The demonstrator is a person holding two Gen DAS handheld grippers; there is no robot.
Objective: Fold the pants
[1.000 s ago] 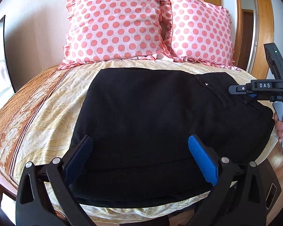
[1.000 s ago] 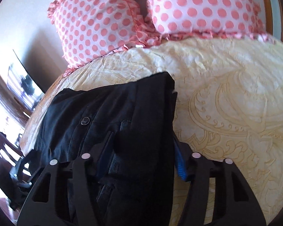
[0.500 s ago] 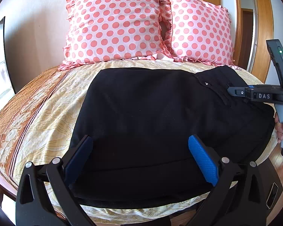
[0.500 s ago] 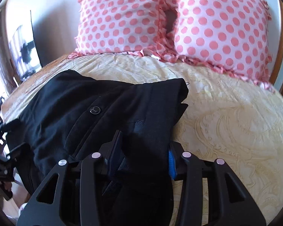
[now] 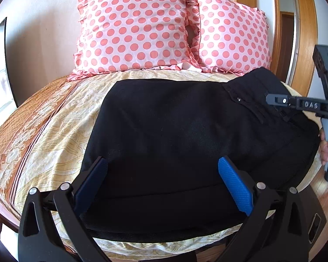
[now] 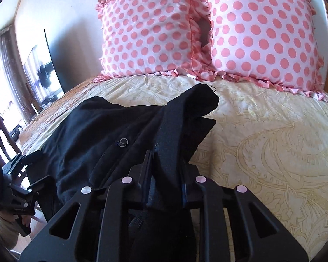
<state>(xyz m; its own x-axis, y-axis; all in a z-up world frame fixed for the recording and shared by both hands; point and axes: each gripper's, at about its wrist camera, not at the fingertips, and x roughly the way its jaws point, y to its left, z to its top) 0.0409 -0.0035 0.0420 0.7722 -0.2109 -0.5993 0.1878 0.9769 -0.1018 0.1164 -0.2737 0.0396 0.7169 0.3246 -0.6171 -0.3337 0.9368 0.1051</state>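
The black pants (image 5: 185,142) lie spread across the yellow bedspread (image 5: 54,135) in front of the two spotted pillows (image 5: 133,26), and over the last second the right gripper (image 6: 164,187), pinching the waistband end, has lifted that end off the bed. The left gripper (image 5: 164,185) still hovers wide apart over the near edge, holding nothing. To me the fold looks just begun, the waist about to travel over the legs.

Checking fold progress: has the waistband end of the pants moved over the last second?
Yes. In the left wrist view the right gripper has lifted the pants' waistband corner up toward the polka-dot pillows; it now overlaps their ruffle.
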